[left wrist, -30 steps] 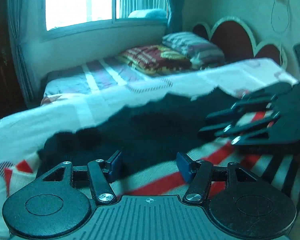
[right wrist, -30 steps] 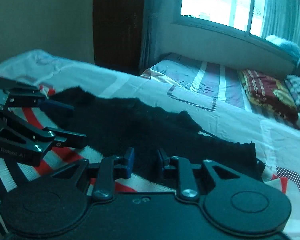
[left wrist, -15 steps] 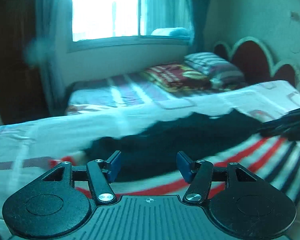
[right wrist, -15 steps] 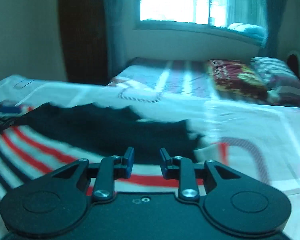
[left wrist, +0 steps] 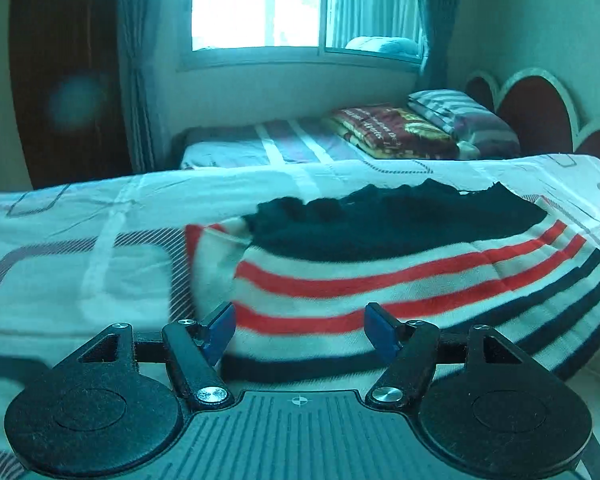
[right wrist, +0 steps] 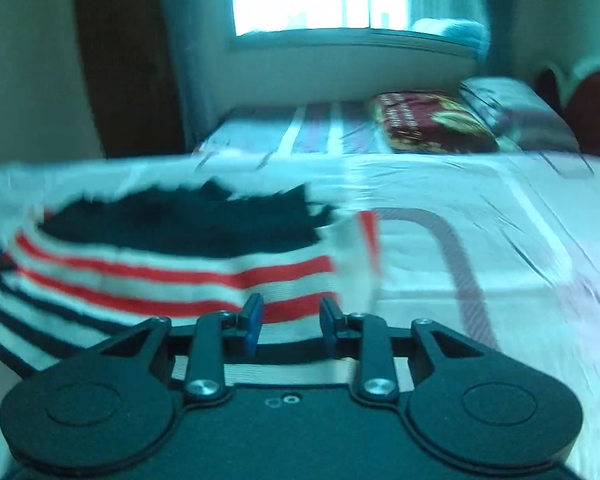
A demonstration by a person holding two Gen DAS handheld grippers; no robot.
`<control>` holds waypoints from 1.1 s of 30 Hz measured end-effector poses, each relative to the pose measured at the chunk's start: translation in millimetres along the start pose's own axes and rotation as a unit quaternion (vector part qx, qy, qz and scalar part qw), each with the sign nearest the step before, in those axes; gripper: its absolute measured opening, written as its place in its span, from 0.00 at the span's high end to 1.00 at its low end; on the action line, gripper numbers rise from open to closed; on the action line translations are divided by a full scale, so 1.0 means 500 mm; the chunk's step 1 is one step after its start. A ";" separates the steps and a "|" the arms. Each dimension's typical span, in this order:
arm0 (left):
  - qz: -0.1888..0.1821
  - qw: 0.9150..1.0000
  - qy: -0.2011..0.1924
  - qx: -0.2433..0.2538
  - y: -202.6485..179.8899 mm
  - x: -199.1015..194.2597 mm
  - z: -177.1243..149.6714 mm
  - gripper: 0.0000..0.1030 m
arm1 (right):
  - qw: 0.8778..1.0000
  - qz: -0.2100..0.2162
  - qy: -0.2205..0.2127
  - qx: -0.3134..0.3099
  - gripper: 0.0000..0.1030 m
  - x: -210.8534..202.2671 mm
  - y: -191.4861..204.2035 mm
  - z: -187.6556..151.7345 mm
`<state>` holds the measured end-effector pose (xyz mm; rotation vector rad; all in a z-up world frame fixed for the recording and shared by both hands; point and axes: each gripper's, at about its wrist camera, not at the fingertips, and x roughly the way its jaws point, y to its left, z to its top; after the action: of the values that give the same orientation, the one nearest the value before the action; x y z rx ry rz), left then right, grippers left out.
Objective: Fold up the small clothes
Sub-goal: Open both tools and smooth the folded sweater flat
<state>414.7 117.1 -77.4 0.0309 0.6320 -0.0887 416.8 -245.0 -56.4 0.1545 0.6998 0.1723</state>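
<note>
Nearest me, my left gripper (left wrist: 300,326) had its jaws opening, the blue pads (left wrist: 220,326) standing wide apart, nothing pinched between them; the near hem of the striped sweater (left wrist: 380,280) lay just ahead of the tips. My right gripper (right wrist: 290,318) was opening too, its pads (right wrist: 254,316) set closer together, and I could see striped knit past the gap but no cloth caught in it. So I held nothing in either claw.

Just beyond, the sweater lay flat on the bedsheet (left wrist: 80,264), white with red and dark stripes near me and a black part (left wrist: 400,224) farther off. At its side, a narrow striped flap (right wrist: 364,248) looked like a sleeve; I couldn't be sure through the blur.

I judged I was between folds, both claws freed and set toward opposite ends of the garment. The next move called for each claw to drop onto a corner or side edge, close on the knit alone, not the sheet, and carry it across evenly.

Farther back sat a second bed (left wrist: 284,144) with a red blanket (left wrist: 392,132), and the window (left wrist: 256,4).
</note>
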 end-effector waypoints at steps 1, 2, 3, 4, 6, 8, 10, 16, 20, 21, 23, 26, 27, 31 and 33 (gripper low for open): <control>0.001 1.000 0.005 0.003 0.001 -0.003 -0.008 0.31 | 1.000 0.009 0.010 0.022 0.69 -0.006 -0.023 -0.007; 0.003 1.000 0.007 0.006 -0.002 -0.005 -0.015 0.31 | 0.999 0.012 0.019 0.034 0.70 -0.009 -0.038 -0.018; 0.005 1.000 0.012 0.007 -0.005 -0.002 -0.021 0.31 | 0.999 0.018 0.026 0.043 0.70 -0.010 -0.047 -0.027; 0.007 1.000 0.017 0.007 -0.007 0.001 -0.026 0.31 | 0.998 0.029 0.035 0.052 0.71 -0.010 -0.055 -0.039; 0.016 1.000 0.025 0.011 -0.014 0.009 -0.033 0.31 | 0.997 0.040 0.047 0.052 0.76 -0.005 -0.050 -0.051; 0.022 0.999 0.031 0.012 -0.019 0.014 -0.034 0.31 | 0.997 0.042 0.055 0.042 0.76 0.000 -0.041 -0.059; 0.025 0.999 0.037 0.010 -0.020 0.020 -0.030 0.31 | 0.997 0.035 0.055 0.036 0.76 0.004 -0.034 -0.062; 0.027 0.998 0.049 0.011 -0.022 0.025 -0.024 0.31 | 0.997 0.045 0.052 0.024 0.93 -0.015 -0.028 -0.056; 0.028 0.998 0.054 0.006 -0.015 0.029 -0.025 0.31 | 0.997 0.049 0.039 0.036 0.94 -0.044 -0.041 -0.061; 0.026 0.998 0.054 0.004 -0.012 0.029 -0.026 0.31 | 0.997 0.048 0.043 0.037 0.94 -0.045 -0.044 -0.069; 0.024 0.998 0.056 -0.002 -0.005 0.031 -0.029 0.31 | 0.997 0.037 0.055 0.036 0.94 -0.030 -0.049 -0.087; 0.039 0.998 0.053 -0.003 -0.008 0.013 -0.019 0.31 | 0.998 0.018 0.047 0.034 0.84 -0.020 -0.043 -0.094; 0.038 0.999 0.031 0.004 -0.018 -0.006 -0.011 0.31 | 0.999 0.008 0.025 0.021 0.80 -0.037 -0.029 -0.087; -0.012 1.000 -0.004 0.012 -0.109 -0.023 0.004 0.31 | 0.999 0.028 -0.011 -0.038 0.78 -0.046 0.067 -0.061; -0.029 0.999 -0.003 0.040 -0.182 0.003 0.002 0.31 | 0.997 0.048 -0.003 -0.067 0.78 -0.009 0.134 -0.058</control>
<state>407.9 26.5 -77.6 0.0900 0.6237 -0.1711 387.1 -178.1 -62.2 0.0599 0.6728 0.3090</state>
